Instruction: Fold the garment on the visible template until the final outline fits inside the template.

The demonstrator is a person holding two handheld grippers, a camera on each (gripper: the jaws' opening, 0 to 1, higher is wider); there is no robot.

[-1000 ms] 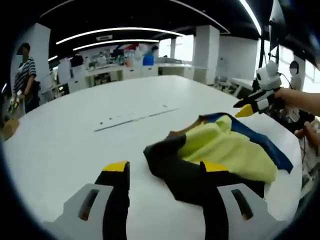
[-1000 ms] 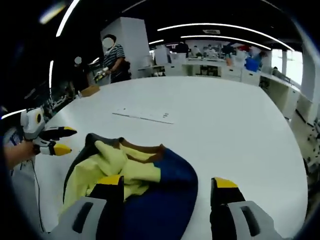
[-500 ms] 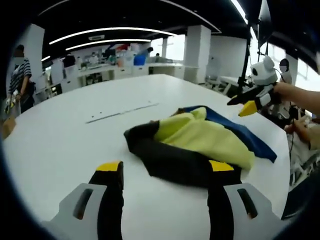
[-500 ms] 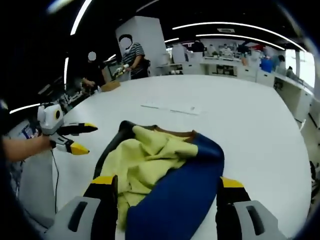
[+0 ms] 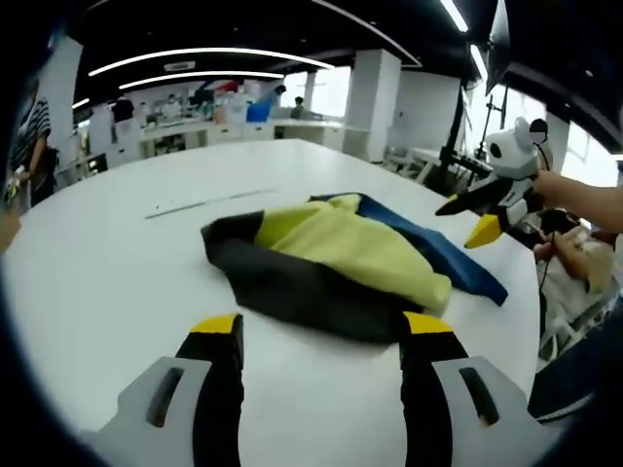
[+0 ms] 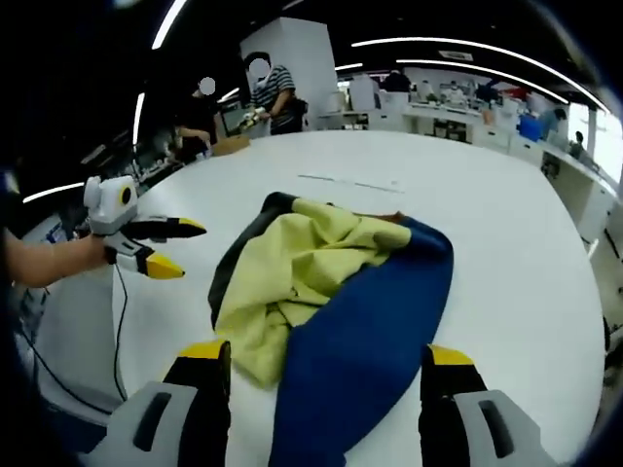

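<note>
A crumpled garment (image 5: 331,255) in yellow, black and blue lies in a heap on the white table (image 5: 107,292). In the left gripper view my left gripper (image 5: 323,329) is open and empty, just short of the garment's black edge. My right gripper (image 5: 462,222) hovers open at the right, past the blue edge, held by a hand. In the right gripper view the garment (image 6: 331,282) lies ahead, blue part nearest, and my right gripper (image 6: 326,355) stands open at its near edge. My left gripper (image 6: 178,248) hangs open at the left, apart from the cloth.
A thin line of marks (image 5: 200,202) runs across the table beyond the garment, also seen as a faint strip (image 6: 350,182). People (image 6: 268,83) stand at desks behind the table. A cable (image 6: 117,321) hangs off the table's left edge.
Both cameras have swung around the garment, which now sits more central in each view. The heap keeps its shape. Both grippers stay open and empty.
</note>
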